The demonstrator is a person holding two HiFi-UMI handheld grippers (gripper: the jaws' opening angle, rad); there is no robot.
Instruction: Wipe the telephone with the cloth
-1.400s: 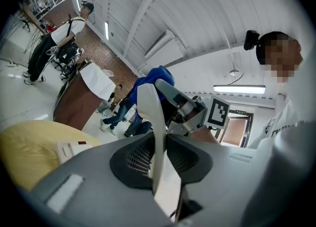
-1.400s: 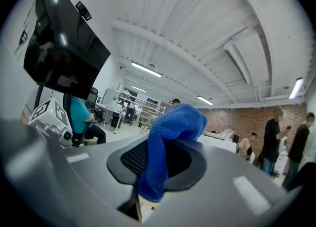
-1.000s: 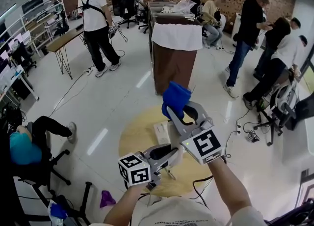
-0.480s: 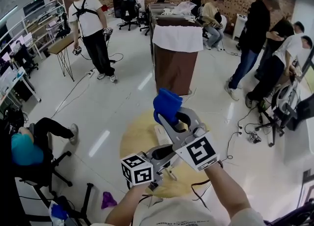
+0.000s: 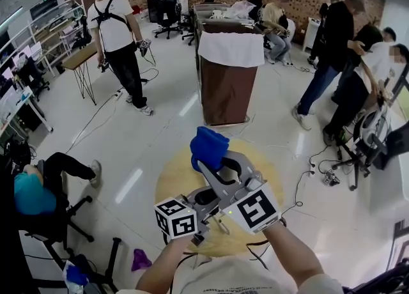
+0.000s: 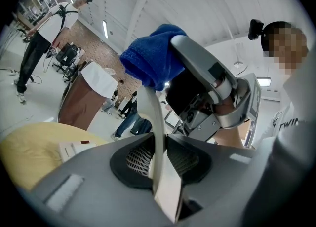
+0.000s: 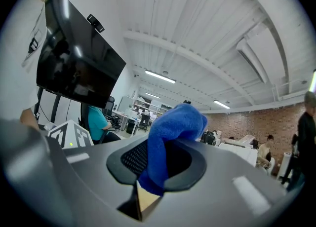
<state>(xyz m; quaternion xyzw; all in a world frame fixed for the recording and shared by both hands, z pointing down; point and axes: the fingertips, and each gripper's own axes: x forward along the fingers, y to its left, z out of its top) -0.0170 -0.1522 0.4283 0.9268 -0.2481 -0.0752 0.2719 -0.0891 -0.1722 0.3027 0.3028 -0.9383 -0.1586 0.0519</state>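
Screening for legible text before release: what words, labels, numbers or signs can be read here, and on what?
"TWIN", cut off at the picture's edge: on the white shirt, left gripper view.
Shirt print, head view: too small to read.
Marker cubes: square patterns only, no letters.

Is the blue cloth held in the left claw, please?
No, the right claw is shut on the cloth, while the left claw clamps a pale handset.
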